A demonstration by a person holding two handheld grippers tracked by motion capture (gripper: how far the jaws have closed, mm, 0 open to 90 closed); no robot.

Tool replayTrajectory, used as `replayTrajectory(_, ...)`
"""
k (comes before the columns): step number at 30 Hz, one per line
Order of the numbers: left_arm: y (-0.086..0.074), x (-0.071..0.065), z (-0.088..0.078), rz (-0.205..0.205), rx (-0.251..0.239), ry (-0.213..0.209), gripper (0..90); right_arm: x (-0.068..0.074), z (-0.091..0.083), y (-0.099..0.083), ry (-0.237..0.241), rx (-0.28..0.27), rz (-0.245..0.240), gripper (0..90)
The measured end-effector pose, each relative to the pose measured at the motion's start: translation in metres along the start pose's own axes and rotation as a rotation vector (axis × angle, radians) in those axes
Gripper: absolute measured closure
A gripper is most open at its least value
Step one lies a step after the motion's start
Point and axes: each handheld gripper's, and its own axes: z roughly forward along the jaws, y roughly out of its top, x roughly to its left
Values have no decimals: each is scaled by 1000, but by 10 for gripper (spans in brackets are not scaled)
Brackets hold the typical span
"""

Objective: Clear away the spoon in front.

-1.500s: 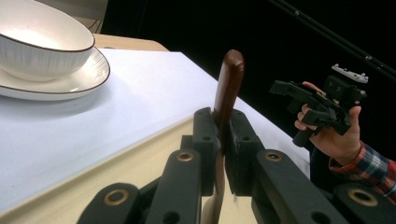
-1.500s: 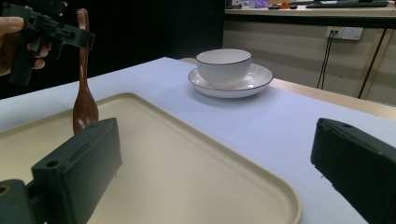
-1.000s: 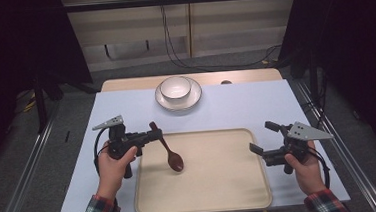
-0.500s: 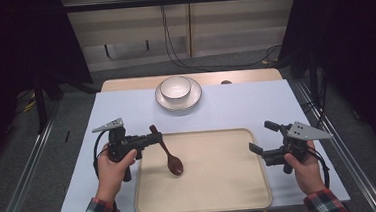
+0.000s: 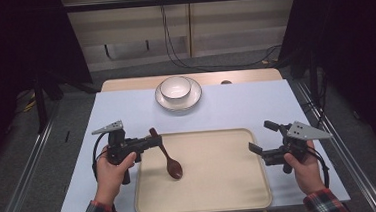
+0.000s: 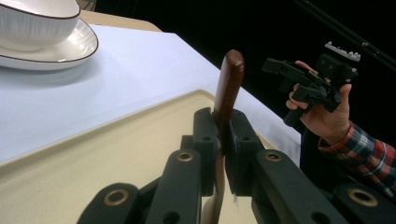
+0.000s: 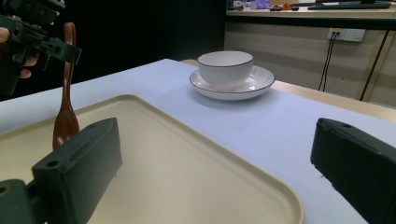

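A dark brown wooden spoon (image 5: 170, 161) hangs tilted, its bowl low over the left part of a beige tray (image 5: 217, 194). My left gripper (image 5: 153, 141) is shut on the spoon's handle (image 6: 229, 79), with the handle's tip sticking up past the jaws. At the tray's right edge my right gripper (image 5: 261, 137) is open, its jaws wide apart with nothing between them. In the right gripper view the spoon (image 7: 65, 116) stands almost upright over the tray (image 7: 187, 177), held from above by the left gripper (image 7: 60, 49).
A white bowl (image 5: 175, 88) sits on a white saucer (image 5: 191, 100) at the back middle of the pale blue table cover (image 5: 256, 106). Dark curtains hang on both sides. Cables trail on the floor behind the table.
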Motion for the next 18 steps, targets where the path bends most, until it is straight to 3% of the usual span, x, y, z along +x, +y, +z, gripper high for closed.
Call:
replayTrajectory(1, -1, -1, 1, -13, -3, -3, 839, 0, 0, 0, 4, -2, 0, 16)
replayTrajectory(6, -2, -1, 4, 5, 18, -5, 839, 1, 1, 0, -8, -5, -2, 16)
replayTrajectory(18, -6, -4, 10, -5, 27, -29, 839, 1, 0, 1, 4, -5, -6, 16)
